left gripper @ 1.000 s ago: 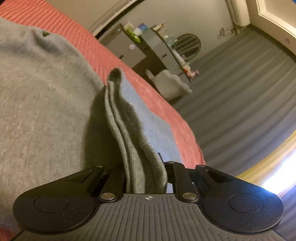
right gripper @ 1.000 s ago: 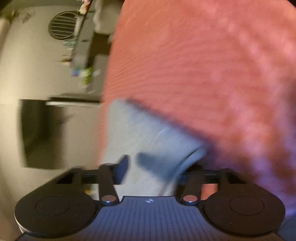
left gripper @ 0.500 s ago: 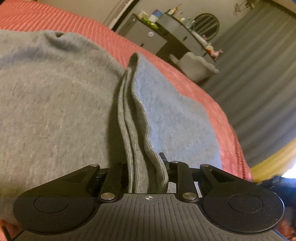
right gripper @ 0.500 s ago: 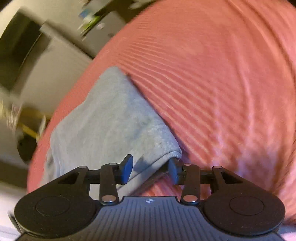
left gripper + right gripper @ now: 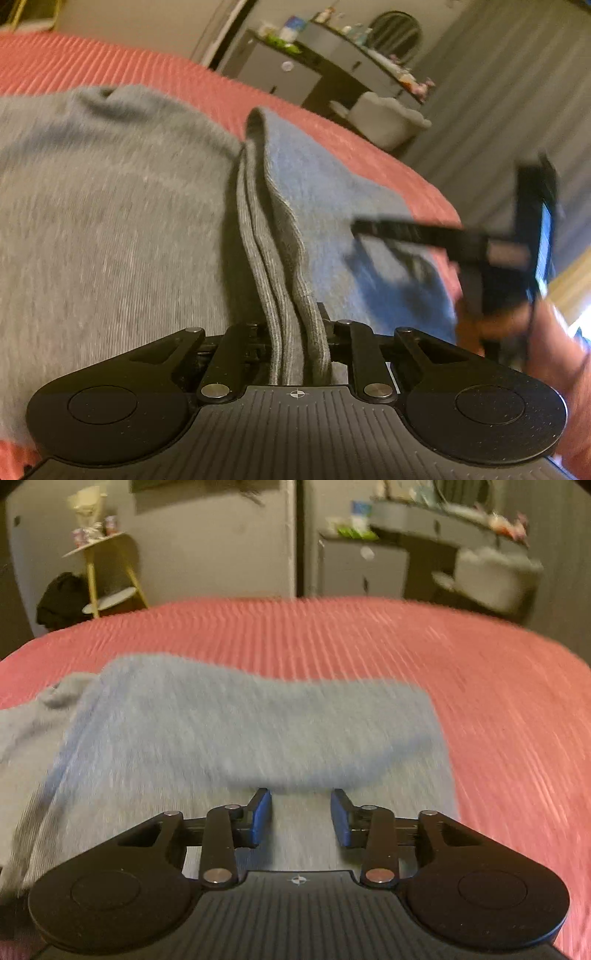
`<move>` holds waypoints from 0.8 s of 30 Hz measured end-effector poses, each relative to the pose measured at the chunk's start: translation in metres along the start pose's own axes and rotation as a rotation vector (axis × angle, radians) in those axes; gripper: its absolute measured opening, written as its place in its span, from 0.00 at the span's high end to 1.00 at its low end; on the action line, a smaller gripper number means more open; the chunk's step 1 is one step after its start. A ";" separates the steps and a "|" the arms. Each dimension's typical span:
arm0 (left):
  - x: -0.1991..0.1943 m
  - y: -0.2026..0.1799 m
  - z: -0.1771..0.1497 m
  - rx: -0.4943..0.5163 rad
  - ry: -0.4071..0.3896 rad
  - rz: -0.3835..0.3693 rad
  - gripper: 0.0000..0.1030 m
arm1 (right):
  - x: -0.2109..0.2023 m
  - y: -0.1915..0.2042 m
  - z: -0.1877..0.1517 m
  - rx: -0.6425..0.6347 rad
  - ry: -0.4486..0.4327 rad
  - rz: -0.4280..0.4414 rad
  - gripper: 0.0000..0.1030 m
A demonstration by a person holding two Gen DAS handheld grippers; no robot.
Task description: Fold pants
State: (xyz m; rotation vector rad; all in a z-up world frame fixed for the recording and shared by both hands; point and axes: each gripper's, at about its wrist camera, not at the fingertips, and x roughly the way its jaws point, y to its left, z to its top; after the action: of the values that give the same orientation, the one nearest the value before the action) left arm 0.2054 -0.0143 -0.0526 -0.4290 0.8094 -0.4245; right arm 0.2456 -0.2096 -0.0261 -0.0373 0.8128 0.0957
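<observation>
Grey pants [image 5: 110, 229] lie on a red ribbed bedspread [image 5: 92, 62]. My left gripper [image 5: 295, 332] is shut on the ribbed waistband [image 5: 280, 258] of the pants, whose stacked layers run up between the fingers. The right gripper [image 5: 388, 229] shows blurred in the left wrist view, over the right part of the cloth. In the right wrist view the right gripper [image 5: 301, 816] is open and empty just above the folded pants [image 5: 258, 720], its blue pads [image 5: 260, 812] apart.
The bedspread [image 5: 406, 635] spreads wide to the right and beyond the pants. A dark dresser [image 5: 314, 70] and a pale chair [image 5: 388, 118] stand past the bed's edge. A yellow stand [image 5: 103, 568] is by the far wall.
The right gripper let go of the pants corner and swung round over the folded cloth, coming into the left wrist view. The left gripper kept its hold on the waistband and lowered slightly.
</observation>
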 end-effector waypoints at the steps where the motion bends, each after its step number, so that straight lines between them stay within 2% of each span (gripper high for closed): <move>1: 0.000 -0.001 0.000 0.011 -0.001 -0.003 0.82 | 0.004 0.001 0.007 -0.023 -0.020 -0.006 0.62; 2: -0.001 -0.001 0.001 0.021 -0.004 -0.006 0.81 | 0.006 0.000 0.010 -0.035 -0.043 -0.011 0.61; 5: -0.006 0.003 0.004 0.033 -0.045 0.018 0.70 | 0.022 -0.014 0.016 -0.002 -0.062 -0.086 0.43; 8: -0.017 0.016 0.013 -0.028 -0.144 0.035 0.67 | 0.016 -0.030 0.006 0.093 -0.083 -0.077 0.41; 10: -0.022 0.027 0.019 -0.093 -0.185 0.008 0.64 | -0.004 -0.039 -0.011 0.127 -0.119 -0.087 0.38; 12: -0.019 0.035 0.024 -0.134 -0.189 -0.004 0.58 | -0.024 -0.049 -0.032 0.196 -0.163 -0.093 0.34; 13: -0.018 0.035 0.025 -0.129 -0.180 0.007 0.58 | -0.031 -0.051 -0.044 0.217 -0.187 -0.093 0.34; 14: -0.016 0.033 0.028 -0.112 -0.174 0.015 0.57 | -0.035 -0.049 -0.054 0.230 -0.210 -0.115 0.26; 15: -0.014 0.030 0.031 -0.090 -0.168 0.027 0.55 | -0.038 -0.052 -0.065 0.244 -0.205 -0.163 0.25; 16: -0.012 0.025 0.037 -0.068 -0.159 0.046 0.55 | -0.038 -0.059 -0.071 0.280 -0.183 -0.200 0.25; 17: -0.008 0.021 0.042 -0.056 -0.150 0.072 0.54 | -0.038 -0.069 -0.073 0.326 -0.175 -0.187 0.26; 19: 0.002 0.018 0.053 -0.047 -0.135 0.087 0.48 | -0.037 -0.083 -0.072 0.369 -0.194 -0.151 0.37; 21: 0.019 0.021 0.066 -0.064 -0.055 0.105 0.47 | -0.037 -0.082 -0.072 0.335 -0.229 -0.143 0.50; 23: 0.034 0.020 0.079 -0.069 -0.023 0.066 0.48 | -0.027 -0.071 -0.071 0.296 -0.237 -0.147 0.49; 24: 0.045 0.021 0.085 -0.081 0.004 0.056 0.54 | -0.025 -0.066 -0.072 0.269 -0.243 -0.160 0.49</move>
State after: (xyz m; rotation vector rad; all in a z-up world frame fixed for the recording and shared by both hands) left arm 0.3016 -0.0030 -0.0379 -0.4793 0.8425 -0.3415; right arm 0.1830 -0.2825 -0.0574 0.1603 0.5715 -0.1582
